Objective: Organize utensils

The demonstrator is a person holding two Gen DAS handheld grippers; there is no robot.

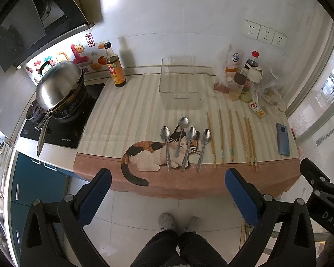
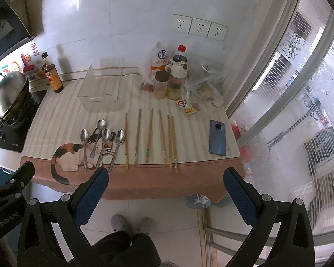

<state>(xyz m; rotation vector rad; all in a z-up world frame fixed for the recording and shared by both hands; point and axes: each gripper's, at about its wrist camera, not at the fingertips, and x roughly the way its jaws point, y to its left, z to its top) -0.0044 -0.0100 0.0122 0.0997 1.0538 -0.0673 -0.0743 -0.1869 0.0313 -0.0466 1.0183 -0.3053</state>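
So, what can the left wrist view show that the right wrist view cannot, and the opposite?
Only the left wrist view shows the blue cabinet doors under the stove. Only the right wrist view shows the wide window and a blue slipper on the floor. Both show four spoons on the cat mat, six chopsticks, the clear tray, the phone, the lidded wok, and open grippers: left, right.
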